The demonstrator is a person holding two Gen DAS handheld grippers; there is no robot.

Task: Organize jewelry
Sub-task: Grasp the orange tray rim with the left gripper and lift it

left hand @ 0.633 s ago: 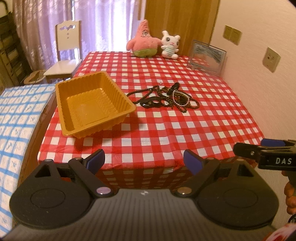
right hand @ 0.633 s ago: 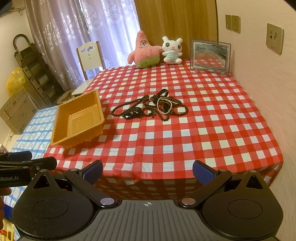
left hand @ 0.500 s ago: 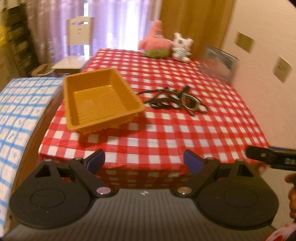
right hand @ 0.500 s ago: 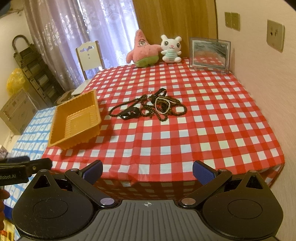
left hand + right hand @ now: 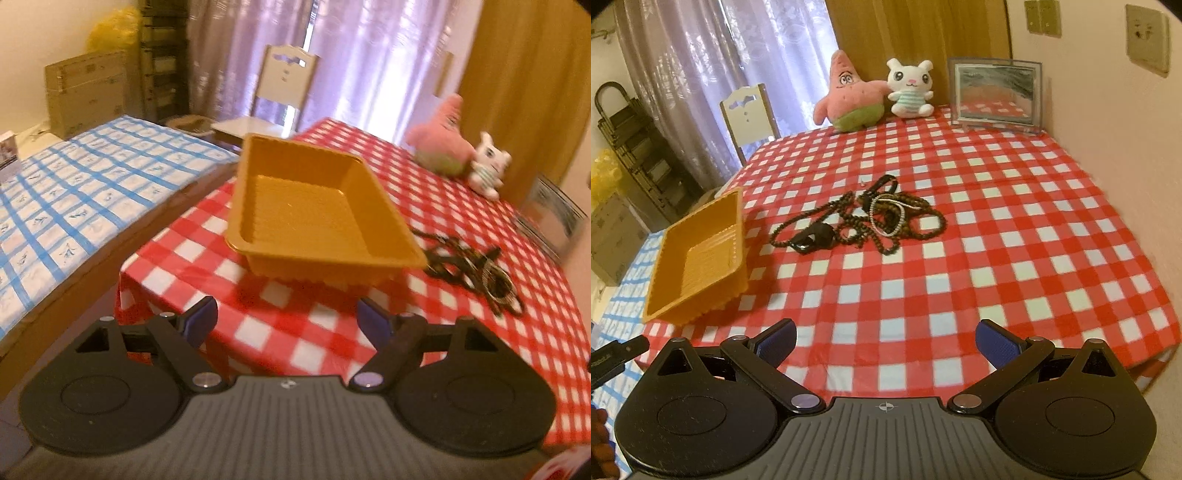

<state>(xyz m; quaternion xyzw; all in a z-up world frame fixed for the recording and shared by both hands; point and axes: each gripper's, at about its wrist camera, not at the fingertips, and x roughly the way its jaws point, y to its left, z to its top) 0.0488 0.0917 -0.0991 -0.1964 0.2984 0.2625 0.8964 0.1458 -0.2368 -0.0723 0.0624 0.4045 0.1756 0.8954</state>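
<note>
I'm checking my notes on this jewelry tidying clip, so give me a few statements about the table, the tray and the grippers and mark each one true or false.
1. The orange tray has nothing in it. True.
2. The jewelry pile lies on the checkered tablecloth, outside the tray. True.
3. The right gripper is shut on a necklace. False: its fingers stand wide apart and hold nothing.
4. The left gripper is open, facing the tray. True.
5. The white bunny plush lies inside the tray. False: it sits at the far end of the table beside the pink star plush.
6. The picture frame lies flat among the jewelry. False: it stands upright by the wall.
</note>
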